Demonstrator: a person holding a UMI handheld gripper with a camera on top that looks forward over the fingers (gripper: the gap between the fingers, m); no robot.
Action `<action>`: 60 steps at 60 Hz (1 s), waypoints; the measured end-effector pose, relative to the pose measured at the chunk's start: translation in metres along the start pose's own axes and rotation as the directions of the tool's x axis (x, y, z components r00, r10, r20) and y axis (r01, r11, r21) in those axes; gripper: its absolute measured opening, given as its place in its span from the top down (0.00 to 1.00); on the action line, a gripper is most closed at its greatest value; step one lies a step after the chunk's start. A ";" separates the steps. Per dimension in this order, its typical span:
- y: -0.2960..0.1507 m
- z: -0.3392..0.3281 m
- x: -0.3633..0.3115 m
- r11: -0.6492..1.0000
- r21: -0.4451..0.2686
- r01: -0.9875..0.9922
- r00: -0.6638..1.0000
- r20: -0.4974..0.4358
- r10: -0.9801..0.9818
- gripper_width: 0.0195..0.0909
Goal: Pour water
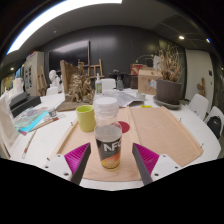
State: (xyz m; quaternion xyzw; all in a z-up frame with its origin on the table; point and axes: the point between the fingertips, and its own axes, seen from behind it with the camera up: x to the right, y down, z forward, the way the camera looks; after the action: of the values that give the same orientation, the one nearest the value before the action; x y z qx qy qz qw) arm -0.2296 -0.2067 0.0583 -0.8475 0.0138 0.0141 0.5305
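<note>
Water for the pour appears to sit in the clear bottle point(108, 146), which has a white cap and a dark label and stands upright between the two fingers of the hand-held gripper point(109, 166). The fingers flank its lower body closely, and their magenta pads point(78, 156) show to either side. Whether both fingers actually press on the bottle, or it rests on the desk point(165, 130) with a sliver of gap, cannot be told from this view. The low, central hold on the bottle looks sensible: grasped there, it would tip in a controlled arc rather than swing.

Just beyond the bottle and slightly to the left stands a yellow-green cup point(87, 117), upright with its mouth up, the likely receiver. It sits near enough that only a short lift and a lean toward the far left would be called for. A red round object point(123, 127) lies just beyond the bottle on the right; what it is cannot be made out. The cap seems to be on, so pouring has probably not begun.
</note>
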 end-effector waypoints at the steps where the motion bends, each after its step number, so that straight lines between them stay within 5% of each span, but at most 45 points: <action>1: 0.000 0.005 0.000 1.000 0.000 -0.004 1.000 -0.002 0.004 0.09; 7: -0.001 0.025 0.002 0.999 0.031 -0.018 1.000 -0.011 0.018 0.23; 17: -0.004 0.034 -0.005 0.998 0.066 -0.009 1.000 -0.012 0.010 0.67; 34: -0.003 0.036 -0.001 0.998 0.055 0.024 0.999 -0.038 -0.022 0.94; 45: -0.025 0.030 0.020 0.997 0.037 0.073 0.991 -0.119 -0.068 0.94; 60: -0.121 0.036 0.069 0.930 0.049 0.365 0.892 -0.304 -0.335 0.93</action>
State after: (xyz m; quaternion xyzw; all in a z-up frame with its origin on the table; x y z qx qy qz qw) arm -0.1559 -0.1218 0.1481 -0.7999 -0.0608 -0.2070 0.5601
